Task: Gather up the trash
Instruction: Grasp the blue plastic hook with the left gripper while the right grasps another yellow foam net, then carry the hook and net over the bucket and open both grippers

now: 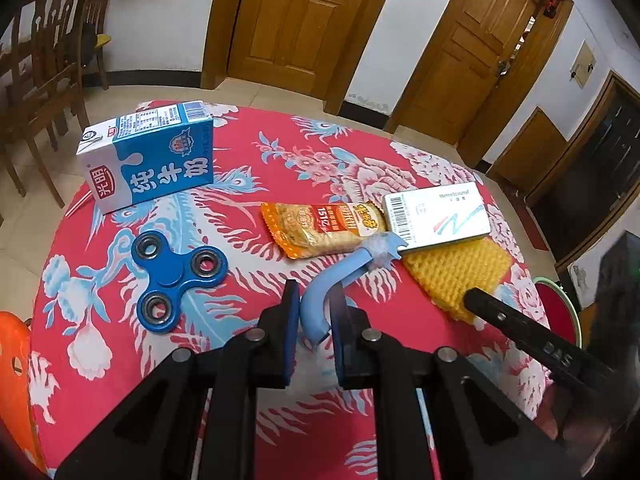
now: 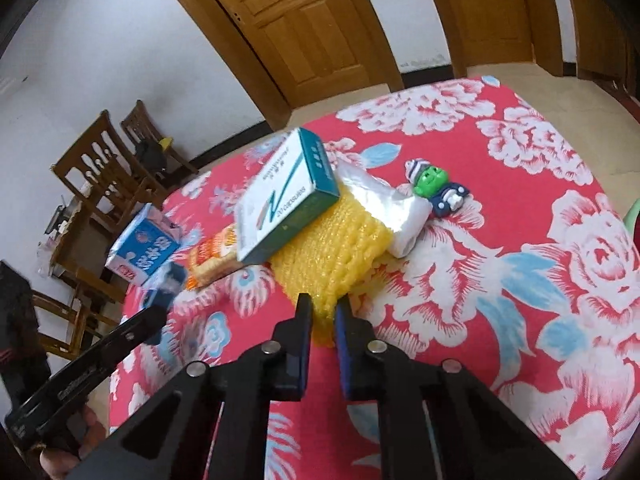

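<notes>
Barely started, I'd say. On the table (image 1: 100,360), left to right: milk carton (image 1: 150,156), spinner (image 1: 176,276), snack wrapper (image 1: 324,228), box (image 1: 438,216) all uncollected. Left claw (image 1: 316,312) clenched on a blue hook (image 1: 340,276); right claw (image 2: 323,312) pinching the yellow foam net (image 2: 336,248).

Soft, even daylight; faint shadows. Strong fisheye bending with dark corners. The doors (image 1: 296,20) curve. The milk carton (image 2: 144,250) is motion-blurred in the right view.
</notes>
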`<action>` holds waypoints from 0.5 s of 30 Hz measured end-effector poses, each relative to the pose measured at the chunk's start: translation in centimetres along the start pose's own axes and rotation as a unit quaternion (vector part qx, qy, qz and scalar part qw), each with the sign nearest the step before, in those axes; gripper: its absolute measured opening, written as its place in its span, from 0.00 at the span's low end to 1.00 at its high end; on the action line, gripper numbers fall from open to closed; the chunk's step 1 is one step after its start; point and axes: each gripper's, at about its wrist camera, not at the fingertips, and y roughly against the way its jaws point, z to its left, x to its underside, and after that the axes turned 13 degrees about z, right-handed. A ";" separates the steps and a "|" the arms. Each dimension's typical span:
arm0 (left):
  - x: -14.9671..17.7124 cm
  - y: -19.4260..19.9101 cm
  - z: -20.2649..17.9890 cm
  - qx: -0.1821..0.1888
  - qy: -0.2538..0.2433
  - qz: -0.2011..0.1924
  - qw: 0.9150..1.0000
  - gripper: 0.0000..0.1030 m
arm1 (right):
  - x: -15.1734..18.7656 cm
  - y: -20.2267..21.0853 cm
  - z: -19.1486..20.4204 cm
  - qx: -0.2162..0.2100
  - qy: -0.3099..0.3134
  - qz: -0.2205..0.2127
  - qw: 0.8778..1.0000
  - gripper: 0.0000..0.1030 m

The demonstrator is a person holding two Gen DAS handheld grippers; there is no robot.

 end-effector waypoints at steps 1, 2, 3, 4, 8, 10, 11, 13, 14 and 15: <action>0.1 0.0 -0.1 0.000 0.000 0.000 1.000 0.14 | 0.4 0.5 0.1 -0.001 0.001 -0.005 1.000 0.13; 0.1 0.1 -0.3 0.001 0.000 0.000 1.000 0.14 | 0.8 1.0 0.2 -0.005 0.001 -0.011 1.000 0.13; 0.2 0.1 -0.4 0.003 -0.001 0.001 1.000 0.14 | 1.2 1.4 0.3 -0.008 0.001 -0.014 1.000 0.12; 0.4 0.2 -0.7 0.004 -0.002 0.002 1.000 0.14 | 1.7 2.0 0.3 -0.012 0.000 -0.019 1.000 0.12; 1.0 0.6 -1.8 0.008 -0.016 0.006 1.000 0.14 | 3.6 4.0 0.2 -0.013 -0.002 -0.032 0.999 0.12; 1.3 0.8 -2.3 0.010 -0.022 0.006 1.000 0.14 | 4.4 5.0 -0.1 -0.011 -0.003 -0.040 0.999 0.12; 1.5 0.9 -2.7 0.012 -0.025 0.007 1.000 0.14 | 4.7 5.5 -0.2 -0.011 -0.005 -0.043 0.999 0.12; 1.8 1.1 -3.4 0.018 -0.032 0.008 0.999 0.14 | 5.6 6.7 -0.6 -0.012 -0.012 -0.052 0.999 0.12; 1.9 1.2 -3.9 0.020 -0.037 0.010 0.999 0.14 | 6.0 7.2 -0.9 -0.012 -0.014 -0.055 0.998 0.12; 2.0 1.2 -4.2 0.021 -0.041 0.011 0.999 0.14 | 6.4 7.8 -1.2 -0.009 -0.017 -0.061 0.998 0.12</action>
